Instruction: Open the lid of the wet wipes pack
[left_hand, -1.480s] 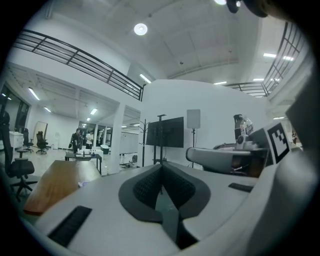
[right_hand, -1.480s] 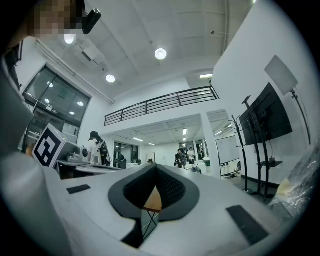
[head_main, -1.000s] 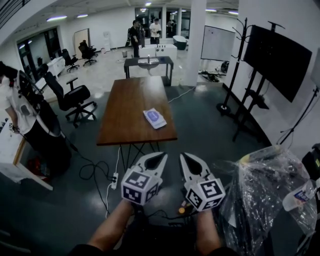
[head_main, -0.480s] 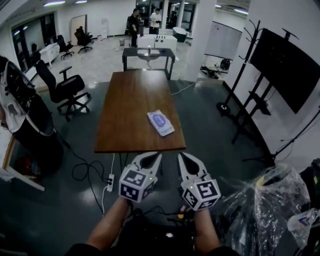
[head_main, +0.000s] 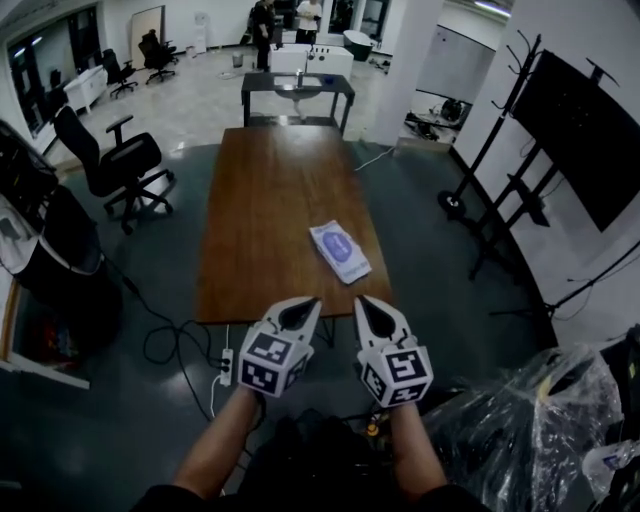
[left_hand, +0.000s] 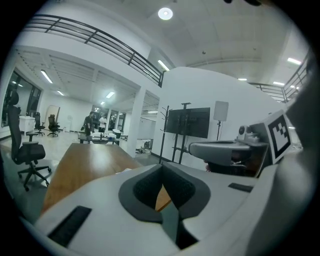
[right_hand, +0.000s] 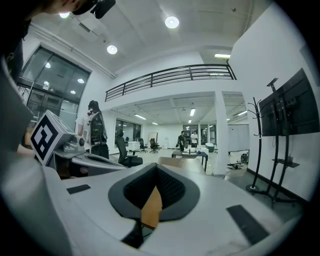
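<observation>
The wet wipes pack (head_main: 340, 251), white with a blue-purple lid patch, lies flat on the long wooden table (head_main: 270, 210) near its right edge and near end. Its lid looks shut. My left gripper (head_main: 306, 303) and right gripper (head_main: 363, 302) are side by side just short of the table's near end, pointing toward it and well short of the pack. Both are shut with nothing between the jaws. In the left gripper view the left gripper (left_hand: 161, 169) has its jaws meeting over the tabletop (left_hand: 85, 160). In the right gripper view the right gripper (right_hand: 156, 171) looks the same.
A black office chair (head_main: 110, 160) stands left of the table. A TV on a wheeled stand (head_main: 580, 130) is at the right. A bundle wrapped in clear plastic (head_main: 540, 420) sits at lower right. Cables and a power strip (head_main: 225, 365) lie on the floor under the table's near end. People (head_main: 262, 15) stand far back.
Both grippers and the head have moved forward toward the table. The table's near end and the pack now sit closer and lower in the head view. The jaws stayed shut.
</observation>
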